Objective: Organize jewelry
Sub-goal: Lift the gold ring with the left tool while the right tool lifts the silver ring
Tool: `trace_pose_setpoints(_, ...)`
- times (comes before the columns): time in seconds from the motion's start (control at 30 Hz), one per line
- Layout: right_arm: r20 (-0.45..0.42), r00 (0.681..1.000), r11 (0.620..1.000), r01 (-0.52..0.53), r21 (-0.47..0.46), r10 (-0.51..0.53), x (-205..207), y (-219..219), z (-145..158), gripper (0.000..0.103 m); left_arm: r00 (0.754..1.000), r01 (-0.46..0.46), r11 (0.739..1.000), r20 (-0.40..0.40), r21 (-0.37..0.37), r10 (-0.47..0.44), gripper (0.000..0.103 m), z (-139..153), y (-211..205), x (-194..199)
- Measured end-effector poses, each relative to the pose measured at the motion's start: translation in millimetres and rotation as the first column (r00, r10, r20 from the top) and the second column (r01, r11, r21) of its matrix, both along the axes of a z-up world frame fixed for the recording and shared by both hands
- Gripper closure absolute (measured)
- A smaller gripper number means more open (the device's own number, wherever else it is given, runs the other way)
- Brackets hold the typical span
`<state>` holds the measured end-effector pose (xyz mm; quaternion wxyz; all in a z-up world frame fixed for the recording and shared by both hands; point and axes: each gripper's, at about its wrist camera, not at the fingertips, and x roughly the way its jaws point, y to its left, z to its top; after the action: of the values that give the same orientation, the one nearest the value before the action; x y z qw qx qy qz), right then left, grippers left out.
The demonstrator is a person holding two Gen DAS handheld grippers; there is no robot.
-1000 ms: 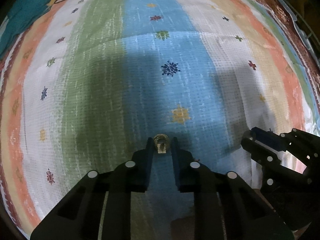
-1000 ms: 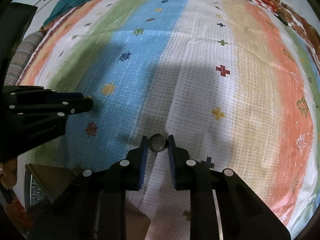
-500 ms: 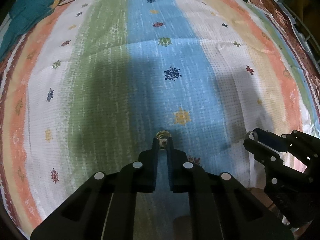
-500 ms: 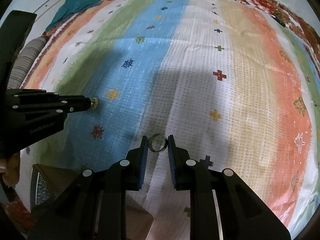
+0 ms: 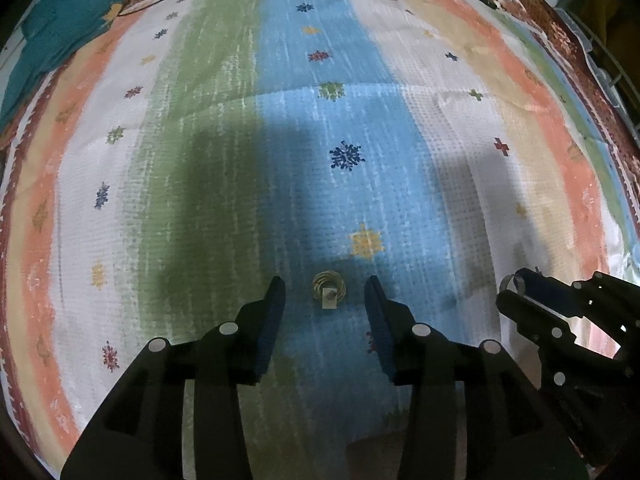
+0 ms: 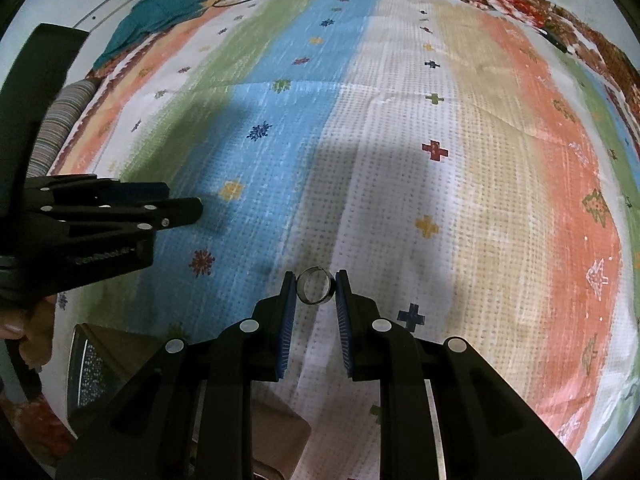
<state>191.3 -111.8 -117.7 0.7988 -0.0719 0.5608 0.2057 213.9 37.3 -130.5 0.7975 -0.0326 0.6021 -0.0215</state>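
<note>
Striped, patterned bedding [image 5: 224, 128] fills both views, a teal cloth [image 6: 168, 4] lying at upper left. Between the just-opened, released jaws of the left gripper [image 5: 325, 294], a gold coiled ring [image 5: 329, 289] is seen lying low in the frame on the blue stripe. A silver band [image 6: 316, 286] is clenched by the right gripper [image 6: 316, 292]. Setting this band down beside the coiled ring is judged the next move.
</note>
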Motion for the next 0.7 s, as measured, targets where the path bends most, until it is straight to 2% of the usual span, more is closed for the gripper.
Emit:
trace_pose_setpoints(0.17, -0.004, 1.0, 1.0, -0.003, -0.003, 0.003, 0, -1, -1, 0.082, 1.0, 0.015, 1.0, -0.003, 0.02, -0.015, 0.062, -9, -5, 7)
trace_pose_setpoints(0.3, -0.002, 1.0, 1.0, -0.006, -0.006, 0.006, 0, 1, -2, 0.082, 1.0, 0.019, 0.999, -0.001, 0.045, -0.019, 0.086, -12, -7, 7)
trace_pose_setpoints(0.33, -0.002, 1.0, 1.0, -0.007, -0.007, 0.007, 0, 1, -2, 0.082, 1.0, 0.02, 0.999, -0.002, 0.043, -0.019, 0.088, -12, -7, 7)
trace_pose_setpoints(0.7, 0.02, 1.0, 1.0, 0.004, 0.004, -0.004, -5, -2, 5, 0.082, 1.0, 0.021, 1.0, 0.004, 0.023, -0.022, 0.088, -3, -6, 2)
